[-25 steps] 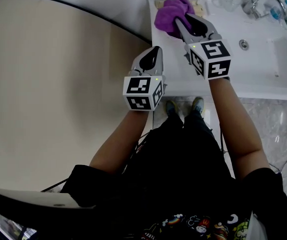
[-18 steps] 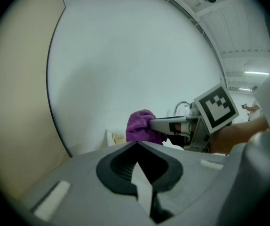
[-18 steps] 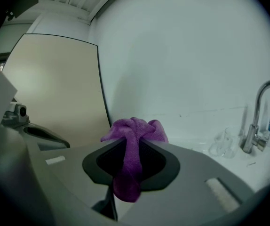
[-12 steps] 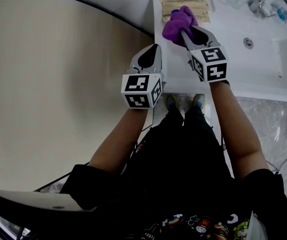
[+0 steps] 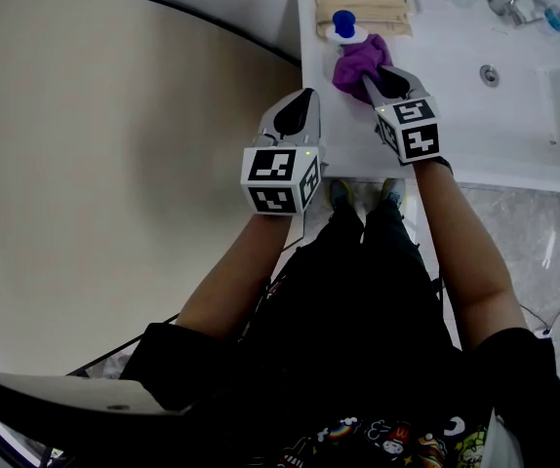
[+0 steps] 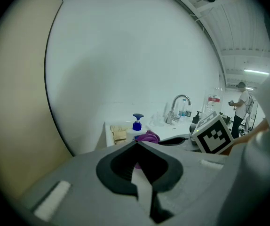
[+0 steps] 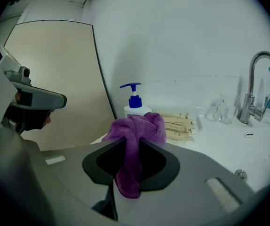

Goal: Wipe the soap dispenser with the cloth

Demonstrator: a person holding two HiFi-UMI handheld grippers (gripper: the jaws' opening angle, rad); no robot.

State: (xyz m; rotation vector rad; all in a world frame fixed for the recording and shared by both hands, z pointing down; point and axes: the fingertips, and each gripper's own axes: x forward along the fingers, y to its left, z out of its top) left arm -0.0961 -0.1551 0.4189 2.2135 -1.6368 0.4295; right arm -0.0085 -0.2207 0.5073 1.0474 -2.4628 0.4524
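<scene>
Pinching the purple cloth just in front of the soap dispenser, the right gripper risks toppling that upright dispenser with a firm push, since the left gripper, jaws together and empty, hangs farther from the dispenser and steadies nothing.

A washroom corner — white sink counter, chrome faucet, soap dispenser, marbled floor tiles.
</scene>
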